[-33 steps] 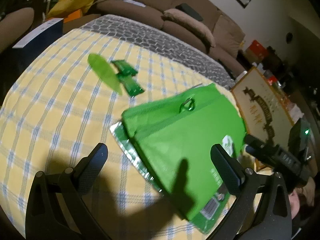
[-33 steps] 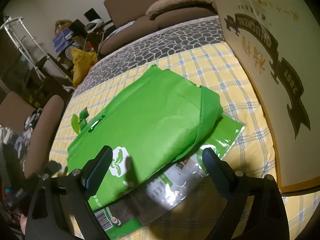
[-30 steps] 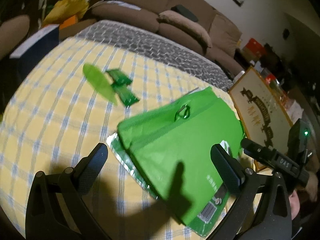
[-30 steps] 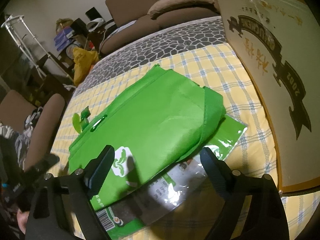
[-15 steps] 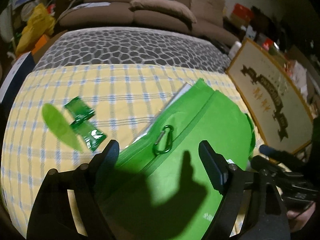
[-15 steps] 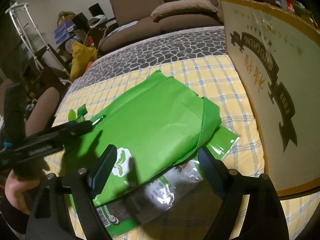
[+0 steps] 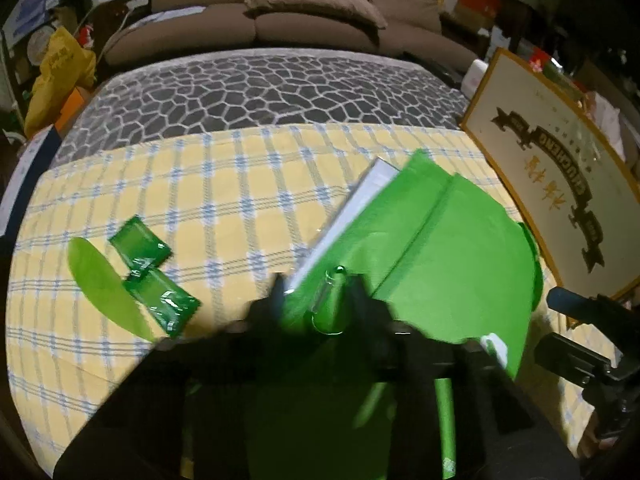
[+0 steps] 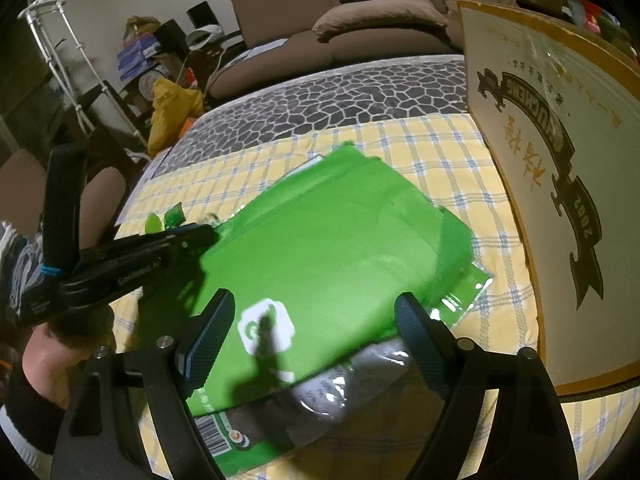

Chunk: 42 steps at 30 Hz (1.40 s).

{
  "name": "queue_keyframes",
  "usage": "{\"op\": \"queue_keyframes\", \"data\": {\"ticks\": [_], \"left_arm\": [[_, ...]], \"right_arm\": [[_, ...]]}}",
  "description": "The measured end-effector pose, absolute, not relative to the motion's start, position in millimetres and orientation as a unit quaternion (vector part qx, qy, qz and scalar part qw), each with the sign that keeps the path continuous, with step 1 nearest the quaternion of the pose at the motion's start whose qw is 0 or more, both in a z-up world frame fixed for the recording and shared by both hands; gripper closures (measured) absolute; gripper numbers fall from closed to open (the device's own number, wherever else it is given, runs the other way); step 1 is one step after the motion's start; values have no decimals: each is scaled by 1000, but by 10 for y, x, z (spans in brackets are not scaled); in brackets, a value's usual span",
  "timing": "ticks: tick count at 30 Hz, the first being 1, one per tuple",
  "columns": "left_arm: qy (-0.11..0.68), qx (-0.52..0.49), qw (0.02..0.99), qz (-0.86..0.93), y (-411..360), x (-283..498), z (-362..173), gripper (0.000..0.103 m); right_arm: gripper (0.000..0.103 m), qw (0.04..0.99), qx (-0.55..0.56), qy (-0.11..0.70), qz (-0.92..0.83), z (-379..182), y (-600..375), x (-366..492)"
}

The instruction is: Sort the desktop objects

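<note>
Lying flat on the checked tablecloth (image 7: 224,184), the green bag (image 8: 332,248) covers a foil snack packet (image 8: 304,408); its contents are hidden. The left gripper (image 7: 320,288) has its fingers drawn in around the bag's carabiner (image 7: 330,300) at 6 o'clock, contact blurred. The right gripper (image 8: 312,320) hangs wide open, holding nothing. Only the left view shows the green wrappers (image 7: 156,280) at 9 o'clock. The framed sign (image 8: 560,184) reads "2002".

Green bag (image 8: 332,248) hides most of snack packet (image 8: 320,404).
</note>
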State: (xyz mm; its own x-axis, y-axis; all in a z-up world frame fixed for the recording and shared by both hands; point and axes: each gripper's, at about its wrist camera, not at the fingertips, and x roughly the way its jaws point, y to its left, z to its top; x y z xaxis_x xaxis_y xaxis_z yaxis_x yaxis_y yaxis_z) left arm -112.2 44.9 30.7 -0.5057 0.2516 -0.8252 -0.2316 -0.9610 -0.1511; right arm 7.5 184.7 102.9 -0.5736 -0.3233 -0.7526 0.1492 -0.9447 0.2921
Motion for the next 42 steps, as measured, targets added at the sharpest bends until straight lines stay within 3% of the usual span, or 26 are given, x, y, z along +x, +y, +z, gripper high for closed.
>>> {"op": "queue_keyframes", "data": {"ticks": [5,28,32,39,42], "left_arm": [[-12,-467,146,872,377,-1080,363,100],[-83,-424,115,894,-591,-499,861,100],[-97,-426,108,893,-744,-404,851,100],[-120,-419,110,893,-880,-397,827,100],[-126,-416,108,894,-927,-392,824,100]], "right_arm": [[18,140,439,-89,-883,1053,1750,83],[18,193,428,-53,-881,1219,1128,19],[28,211,433,-32,-876,1208,942,-50],[33,245,428,17,-870,1214,471,-299],[43,265,441,36,-857,1118,198,-491]]}}
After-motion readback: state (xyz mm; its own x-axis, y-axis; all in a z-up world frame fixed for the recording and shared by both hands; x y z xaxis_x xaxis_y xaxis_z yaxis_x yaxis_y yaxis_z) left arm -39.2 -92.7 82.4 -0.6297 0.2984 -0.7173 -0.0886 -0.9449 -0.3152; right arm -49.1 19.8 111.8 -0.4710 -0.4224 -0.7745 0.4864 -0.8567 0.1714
